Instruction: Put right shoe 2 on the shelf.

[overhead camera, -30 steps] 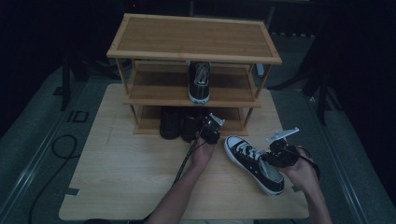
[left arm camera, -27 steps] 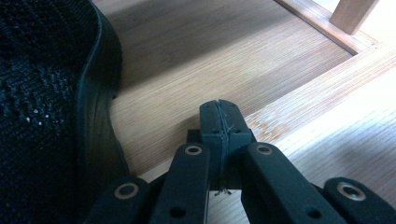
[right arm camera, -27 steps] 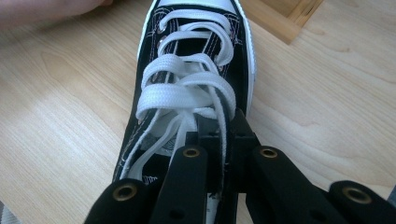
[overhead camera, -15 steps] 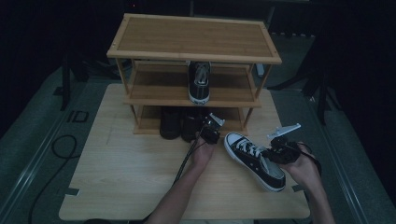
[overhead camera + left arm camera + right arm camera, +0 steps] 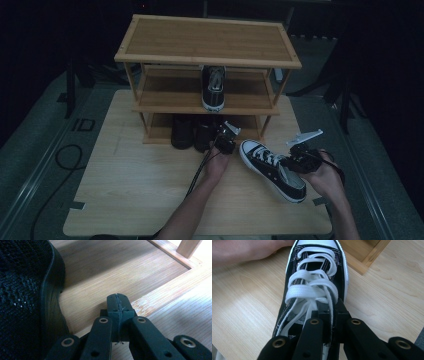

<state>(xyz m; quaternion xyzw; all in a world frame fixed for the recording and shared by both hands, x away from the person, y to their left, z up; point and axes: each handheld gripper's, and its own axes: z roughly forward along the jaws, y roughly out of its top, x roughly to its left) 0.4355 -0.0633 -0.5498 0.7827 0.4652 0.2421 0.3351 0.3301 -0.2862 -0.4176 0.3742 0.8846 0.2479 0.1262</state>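
Note:
A black-and-white laced sneaker lies on the wooden table, toe toward the shoe rack. My right gripper is shut on the sneaker's upper edge beside the laces; in the right gripper view the jaws pinch that edge of the sneaker. My left gripper rests at the rack's bottom shelf, shut with nothing in it. In the left gripper view its closed tips hover over the bottom shelf board, right of a black mesh shoe.
A matching sneaker stands on the rack's middle shelf. Two dark shoes sit on the bottom shelf. The rack's top shelf is bare. A cable trails from the left gripper across the table. A person's hand lies left of the sneaker's toe.
My right gripper and the sneaker it holds have shifted slightly toward the rack. The left gripper has stayed put.

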